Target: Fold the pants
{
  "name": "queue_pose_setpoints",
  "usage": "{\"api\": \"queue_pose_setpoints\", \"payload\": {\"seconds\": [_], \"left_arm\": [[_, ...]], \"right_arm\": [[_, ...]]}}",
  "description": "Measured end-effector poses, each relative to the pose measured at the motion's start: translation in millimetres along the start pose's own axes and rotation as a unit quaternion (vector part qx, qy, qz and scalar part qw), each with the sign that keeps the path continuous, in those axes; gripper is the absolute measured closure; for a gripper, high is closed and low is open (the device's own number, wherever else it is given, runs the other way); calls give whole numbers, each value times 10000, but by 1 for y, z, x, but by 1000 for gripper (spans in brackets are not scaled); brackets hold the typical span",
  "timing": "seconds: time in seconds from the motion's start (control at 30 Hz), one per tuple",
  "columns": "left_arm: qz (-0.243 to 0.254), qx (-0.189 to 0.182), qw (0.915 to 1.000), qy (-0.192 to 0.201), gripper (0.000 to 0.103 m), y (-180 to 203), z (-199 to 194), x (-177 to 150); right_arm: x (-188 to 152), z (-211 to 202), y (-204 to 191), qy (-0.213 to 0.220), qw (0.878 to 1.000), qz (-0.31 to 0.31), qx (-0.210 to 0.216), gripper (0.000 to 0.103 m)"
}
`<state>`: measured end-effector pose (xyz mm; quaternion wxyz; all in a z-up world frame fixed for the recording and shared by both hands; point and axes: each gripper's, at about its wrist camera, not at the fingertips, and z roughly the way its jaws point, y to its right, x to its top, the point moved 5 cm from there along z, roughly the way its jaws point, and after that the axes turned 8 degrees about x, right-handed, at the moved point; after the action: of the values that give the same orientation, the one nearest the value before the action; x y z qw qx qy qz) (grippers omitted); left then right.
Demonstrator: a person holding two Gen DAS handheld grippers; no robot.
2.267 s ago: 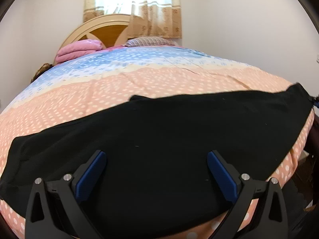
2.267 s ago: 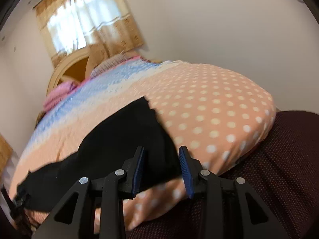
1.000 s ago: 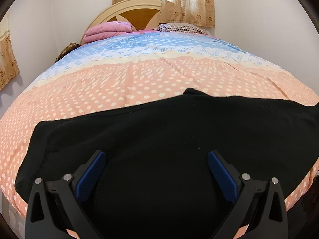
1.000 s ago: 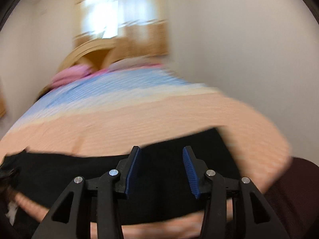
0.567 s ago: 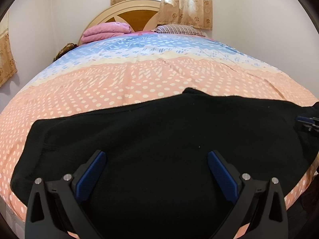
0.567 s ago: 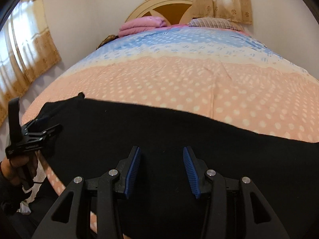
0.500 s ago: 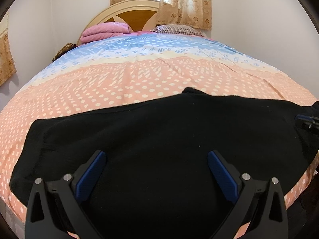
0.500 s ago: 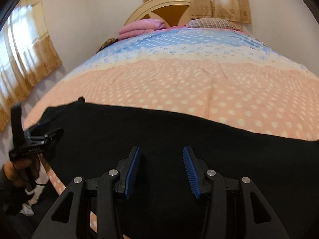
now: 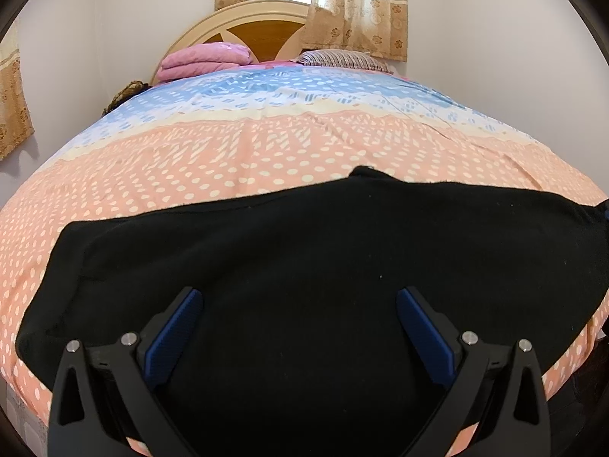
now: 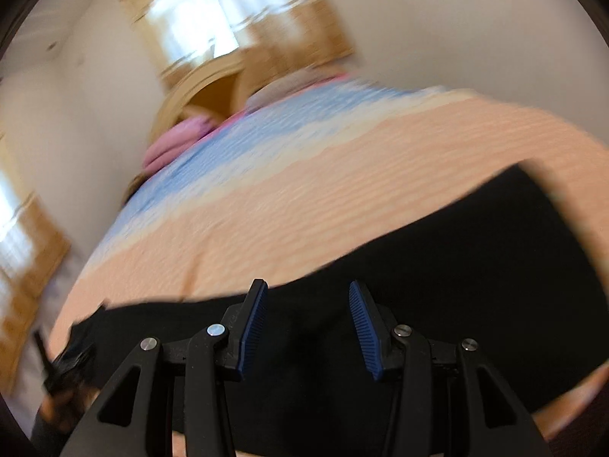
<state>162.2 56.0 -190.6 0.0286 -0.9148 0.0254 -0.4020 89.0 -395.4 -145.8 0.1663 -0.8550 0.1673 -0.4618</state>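
Note:
Black pants [image 9: 304, 251] lie spread flat, side to side, along the near part of the bed [image 9: 266, 152], which has an orange dotted and blue cover. My left gripper [image 9: 298, 299] hovers just over the middle of the pants, open wide with nothing between its blue pads. The right wrist view is blurred by motion. There my right gripper [image 10: 307, 287] stands open about halfway over the pants [image 10: 475, 266] near their far edge, and nothing is between its fingers. The left gripper [image 10: 57, 369] and a hand show dimly at that view's lower left.
A folded pink blanket [image 9: 205, 59] and a striped pillow [image 9: 342, 59] lie at the head of the bed under a wooden headboard [image 9: 266, 34]. Curtains [image 9: 342, 3] hang behind it. Walls run close along both sides of the bed.
The right wrist view has swung and rolled and is now blurred, with the pants sliding to its lower right. The right gripper's tip has nearly left the left view's right edge. The left gripper stayed put.

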Motion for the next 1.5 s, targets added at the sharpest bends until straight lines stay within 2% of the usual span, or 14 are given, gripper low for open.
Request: {"api": "queue_pose_setpoints", "payload": {"seconds": [0.13, 0.23, 0.33, 0.43, 0.57, 0.73, 0.8, 0.87, 0.9, 0.93, 1.0, 1.2, 1.33, 1.5], "left_arm": [[-20, 27, 10000, 0, 0, 0, 0, -1], [3, 80, 10000, 36, 0, 2, -3, 0], [55, 155, 9998, 86, 0, 1, -6, -1], [23, 144, 9999, 83, 0, -2, -6, -2], [-18, 122, 9999, 68, 0, -3, -5, -3], [-2, 129, 9999, 71, 0, -4, -5, -3], [-55, 88, 9999, 89, 0, -5, -4, -4], [-116, 57, 9999, 110, 0, -6, -3, -6], [-133, 50, 9998, 118, 0, -5, -3, -6], [-132, 48, 9998, 118, 0, -5, -3, -6], [-128, 42, 9999, 98, 0, -6, -4, -5], [-171, -44, 9998, 14, 0, -8, -3, -5], [-166, -66, 9998, 8, 0, -8, -4, -6], [-145, -133, 9998, -62, 0, -9, -5, -4]], "right_arm": [[17, -39, 48, 445, 9962, 296, -689, 56], [19, -61, 60, 559, 9951, 382, -726, 56], [17, -84, 65, 662, 9896, 101, -1276, 56], [11, -90, 74, 501, 9923, 251, -1104, 56], [-4, -87, 86, 214, 9927, 310, -1149, 56], [-14, -86, 85, 169, 9909, 204, -1317, 56], [-15, -86, 86, 174, 9899, 249, -1385, 61], [-17, -83, 81, 172, 9892, 184, -1441, 71], [-17, -82, 79, 179, 9916, 183, -1267, 83], [-18, -81, 75, 179, 9947, 256, -980, 85], [-23, -74, 66, 230, 9959, 302, -822, 86], [-12, -87, 22, 726, 9889, -499, -1199, 88], [-3, -92, -24, 991, 9840, -1032, -1063, 88], [3, -84, -79, 1022, 9796, -1562, -745, 88]]}}
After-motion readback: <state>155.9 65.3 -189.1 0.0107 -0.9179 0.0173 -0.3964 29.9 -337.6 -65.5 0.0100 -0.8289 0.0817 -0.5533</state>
